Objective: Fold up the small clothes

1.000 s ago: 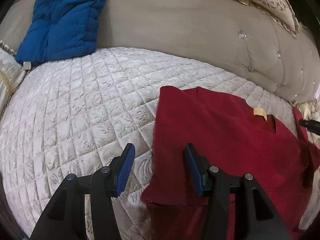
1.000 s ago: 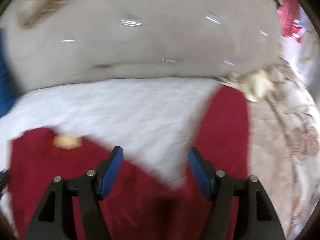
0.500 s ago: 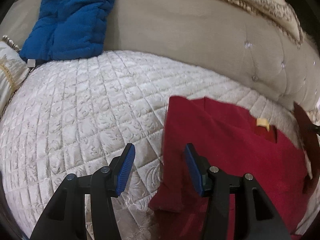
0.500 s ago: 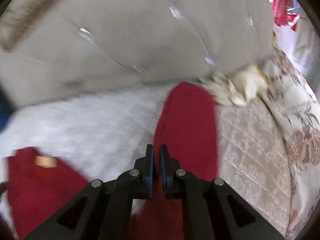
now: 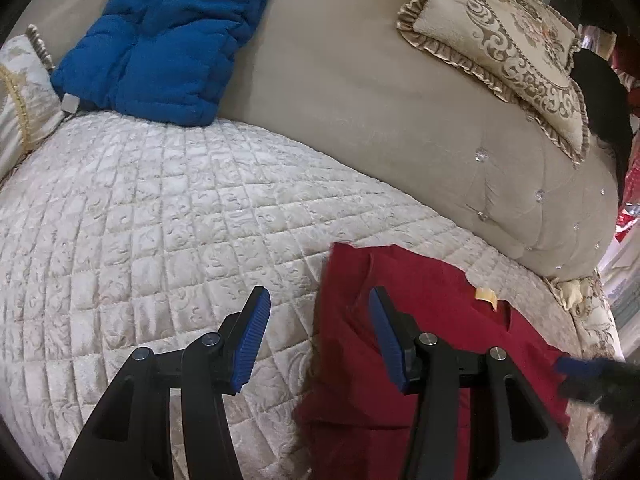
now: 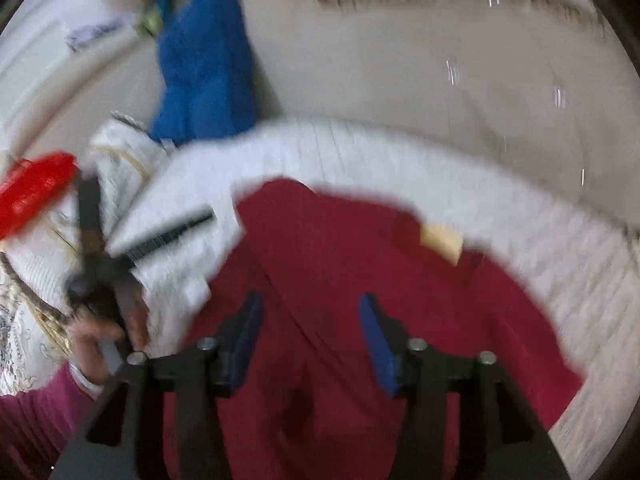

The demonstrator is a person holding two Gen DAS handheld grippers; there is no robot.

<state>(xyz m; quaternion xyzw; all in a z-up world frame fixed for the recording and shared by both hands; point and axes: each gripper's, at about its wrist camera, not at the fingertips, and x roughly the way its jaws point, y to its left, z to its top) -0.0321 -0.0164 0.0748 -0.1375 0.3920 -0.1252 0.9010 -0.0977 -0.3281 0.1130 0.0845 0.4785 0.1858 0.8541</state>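
A dark red shirt [image 5: 436, 340] with a tan neck label [image 5: 486, 294] lies on the white quilted bed cover [image 5: 160, 220]. My left gripper [image 5: 318, 336] is open and empty, hovering over the shirt's left edge. In the blurred right wrist view the shirt [image 6: 360, 280] fills the middle, both sides folded inward. My right gripper [image 6: 308, 340] is open and empty just above it. The right gripper's tip [image 5: 588, 372] shows at the lower right of the left wrist view.
A blue blanket [image 5: 168, 40] and an ornate cushion [image 5: 504, 48] lean on the beige tufted headboard [image 5: 360, 100]. A cream pillow [image 5: 24, 92] sits at far left. The person's left hand holding the other gripper [image 6: 100, 272] shows in the right wrist view.
My right gripper, shut on the right sleeve half a second ago, has swung left over the shirt's body and opened. The left gripper drew back slightly and stays open.
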